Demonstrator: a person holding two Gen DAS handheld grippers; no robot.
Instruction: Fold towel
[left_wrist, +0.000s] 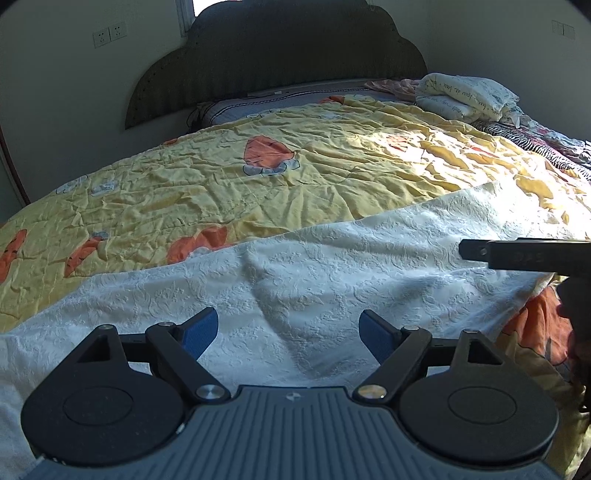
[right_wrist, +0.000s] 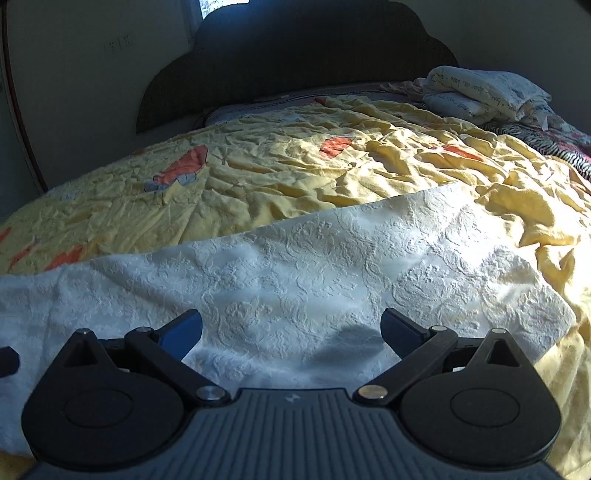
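Bed (left_wrist: 55, 155): fills both views; dark scalloped headboard (left_wrist: 280, 55) against the far wall.

Quilt (left_wrist: 295, 177): yellow, crumpled, orange and grey printed figures; covers the bed, sunlit toward the right.

Towel (left_wrist: 295, 280): white, raised floral texture. Lies spread along the near edge of the bed on top of the quilt, running left to right, with a soft ridge near its middle. Its right end shows a square corner in the right wrist view (right_wrist: 554, 314). No doubled layer can be seen; judged unfolded, so every fold is left to do.

Folded bedding (left_wrist: 465, 96): pale stack with script print, far right corner of the bed, well apart from the towel; striped cloth just beside it.

Left gripper (left_wrist: 287, 332): above the towel's near part, blue-padded fingers (left_wrist: 201, 332) spread wide, nothing between them.

Right gripper (right_wrist: 291, 334): above the towel toward its right end, fingers likewise wide apart and empty. Its dark side also shows at the right edge of the left wrist view.

Wall sockets (left_wrist: 109, 35): white, left of the headboard.
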